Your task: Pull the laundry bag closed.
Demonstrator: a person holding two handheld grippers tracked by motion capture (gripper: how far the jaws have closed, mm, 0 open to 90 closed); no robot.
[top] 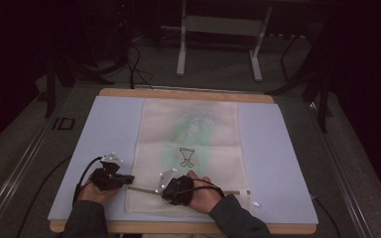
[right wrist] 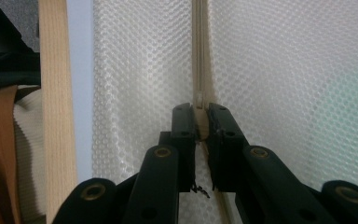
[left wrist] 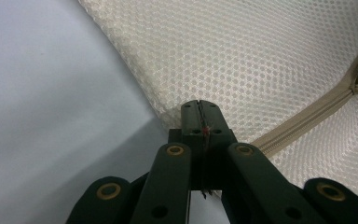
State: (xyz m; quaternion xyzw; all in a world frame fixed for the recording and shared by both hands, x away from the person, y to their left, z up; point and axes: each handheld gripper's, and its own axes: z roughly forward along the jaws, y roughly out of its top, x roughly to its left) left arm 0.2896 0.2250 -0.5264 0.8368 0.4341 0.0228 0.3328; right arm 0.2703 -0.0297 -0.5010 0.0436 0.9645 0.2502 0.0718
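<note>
Mesh bag (top: pixel 188 153) lies flat in the middle of the pale blue mat (top: pixel 94 148) that covers the table (top: pixel 178 93), its zipper (top: pixel 144 190) running across the near end. Through the cream netting a green garment (top: pixel 196 126) shows faintly in the far half, and a small dark-outlined print sits near the bag's middle; what else is inside cannot be made out.

At the near left, the left gripper (top: pixel 124 181) meets the bag's left edge. In the left gripper view its fingers (left wrist: pixel 192 116) are pressed together on the mesh corner (left wrist: pixel 177 109), with the zipper (left wrist: pixel 307 116) running off to the right.

Just right of it, the right gripper (top: pixel 159 188) rests on the zipper line. In the right gripper view its fingers (right wrist: pixel 182 121) are pinched on the zipper pull (right wrist: pixel 199 100), the zipper tape (right wrist: pixel 199 46) running straight ahead.

Beyond the table stands a metal frame (top: pixel 218 29) on grey floor (top: pixel 218 69).
</note>
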